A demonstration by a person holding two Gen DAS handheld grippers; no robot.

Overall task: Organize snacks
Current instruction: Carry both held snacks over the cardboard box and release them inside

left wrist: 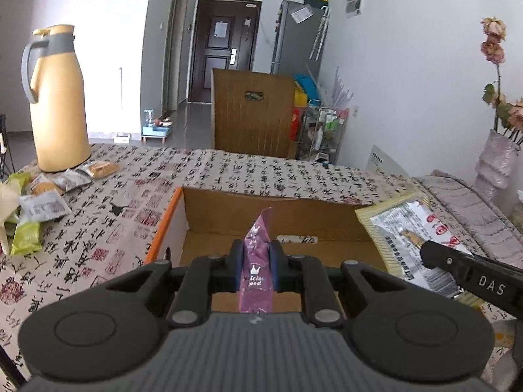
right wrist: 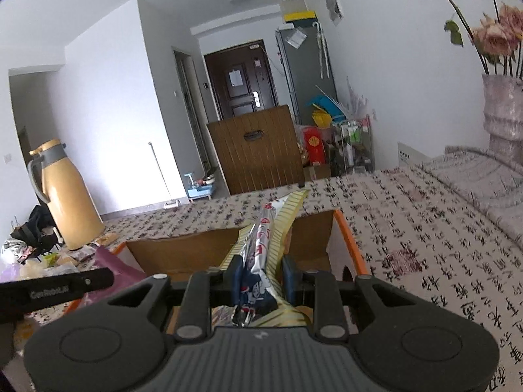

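left gripper clamped on purple snack packet, held over open cardboard box | right gripper clamped on silver-and-yellow snack bag, above box's right side | loose snack packets left of box, by yellow thermos jug

One open cardboard box sits on the table. Two grippers each hold one packet: one purple packet, one silver-and-yellow packet. One yellow thermos jug stands by the far left corner, one vase at the right edge.
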